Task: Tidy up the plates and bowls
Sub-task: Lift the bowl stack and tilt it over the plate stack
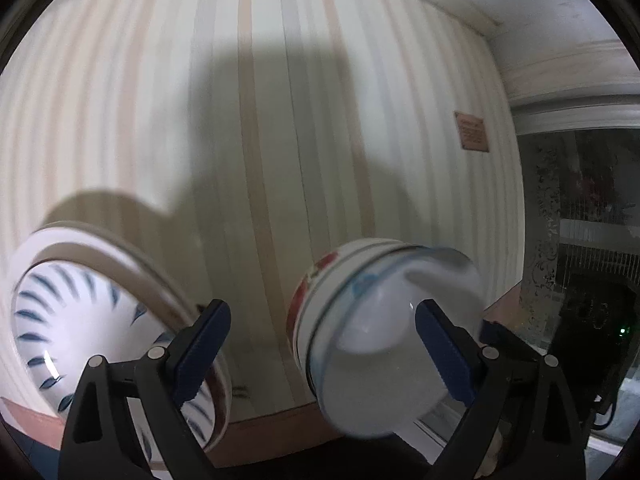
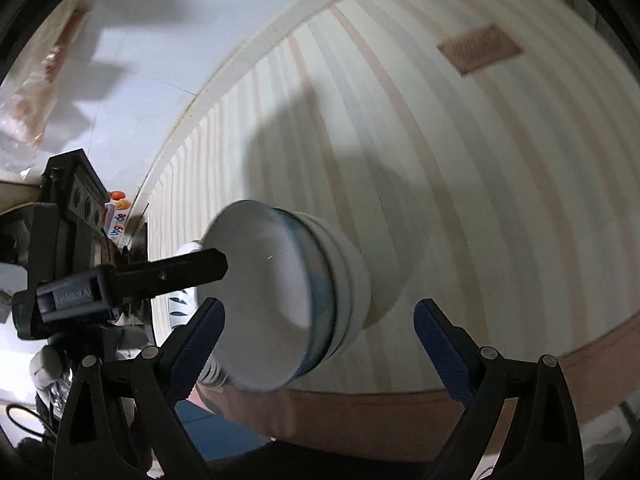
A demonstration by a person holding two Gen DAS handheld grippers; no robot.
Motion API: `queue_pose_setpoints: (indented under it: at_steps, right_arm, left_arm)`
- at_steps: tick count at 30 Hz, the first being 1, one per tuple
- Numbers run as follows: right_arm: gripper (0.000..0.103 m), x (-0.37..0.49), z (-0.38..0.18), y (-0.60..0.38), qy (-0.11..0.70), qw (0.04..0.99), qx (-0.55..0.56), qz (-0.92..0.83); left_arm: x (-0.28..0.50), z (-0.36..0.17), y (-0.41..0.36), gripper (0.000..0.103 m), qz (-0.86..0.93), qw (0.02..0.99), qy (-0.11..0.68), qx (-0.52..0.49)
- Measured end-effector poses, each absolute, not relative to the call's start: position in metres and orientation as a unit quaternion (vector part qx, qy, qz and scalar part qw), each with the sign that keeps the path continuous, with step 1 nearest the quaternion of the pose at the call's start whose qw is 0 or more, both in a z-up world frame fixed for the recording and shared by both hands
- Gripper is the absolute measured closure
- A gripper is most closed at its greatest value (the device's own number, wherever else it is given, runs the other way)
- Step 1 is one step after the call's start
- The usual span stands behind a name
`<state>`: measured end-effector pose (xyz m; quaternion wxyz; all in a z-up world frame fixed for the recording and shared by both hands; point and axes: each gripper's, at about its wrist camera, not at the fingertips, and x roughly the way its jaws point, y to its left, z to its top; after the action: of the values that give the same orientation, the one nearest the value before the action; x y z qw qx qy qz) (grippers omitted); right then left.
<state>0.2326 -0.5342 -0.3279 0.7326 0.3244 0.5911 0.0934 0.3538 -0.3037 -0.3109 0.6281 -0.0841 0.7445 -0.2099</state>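
Home dining or living area indicated. Table (image 1: 280, 140) covered with striped cream-and-tan cloth, hemmed in reddish-brown band along near edge. Household crockery seen on cloth: stack of white bowls (image 1: 380, 320) with red and blue decoration, and white dish with blue leaf pattern (image 1: 80, 320). Small brown label (image 1: 472, 131) stitched onto cloth. Glass panel with etched floral pattern (image 1: 548, 220) seen beyond table's right side. Pale tiled floor (image 2: 132, 60) visible past table's far edge. Clutter beside table blurred, not identified.
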Motion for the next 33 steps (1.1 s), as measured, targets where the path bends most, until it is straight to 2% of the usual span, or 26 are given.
queue_pose_setpoints:
  at_steps: [2, 4, 5, 6, 7, 10, 11, 24, 33]
  right_arm:
    - [0.01, 0.238, -0.344, -0.535, 0.596, 0.72, 0.342, 0.096]
    - [0.018, 0.242, -0.355, -0.535, 0.599, 0.71, 0.356, 0.103]
    - [0.026, 0.244, -0.36, -0.535, 0.601, 0.706, 0.358, 0.108]
    - [0.033, 0.247, -0.364, -0.534, 0.606, 0.702, 0.358, 0.107]
    - [0.035, 0.249, -0.371, -0.532, 0.614, 0.693, 0.363, 0.11]
    - [0.051, 0.255, -0.387, -0.529, 0.629, 0.668, 0.38, 0.116]
    - [0.054, 0.255, -0.389, -0.529, 0.628, 0.668, 0.383, 0.116]
    - [0.055, 0.268, -0.389, -0.514, 0.636, 0.662, 0.376, 0.122]
    - [0.055, 0.282, -0.357, -0.489, 0.629, 0.682, 0.342, 0.148]
  left_arm:
    - [0.356, -0.322, -0.306, 0.019, -0.216, 0.613, 0.754, -0.094]
    - [0.356, -0.331, -0.309, 0.024, -0.223, 0.599, 0.762, -0.102]
    - [0.356, -0.334, -0.312, 0.033, -0.228, 0.594, 0.765, -0.104]
    - [0.354, -0.337, -0.314, 0.037, -0.234, 0.586, 0.768, -0.108]
    - [0.353, -0.34, -0.316, 0.044, -0.236, 0.582, 0.77, -0.111]
    - [0.35, -0.34, -0.315, 0.045, -0.233, 0.59, 0.765, -0.111]
    - [0.348, -0.339, -0.313, 0.045, -0.231, 0.594, 0.761, -0.119]
    - [0.343, -0.325, -0.294, 0.045, -0.215, 0.608, 0.753, -0.129]
    - [0.344, -0.289, -0.265, 0.045, -0.214, 0.637, 0.728, -0.134]
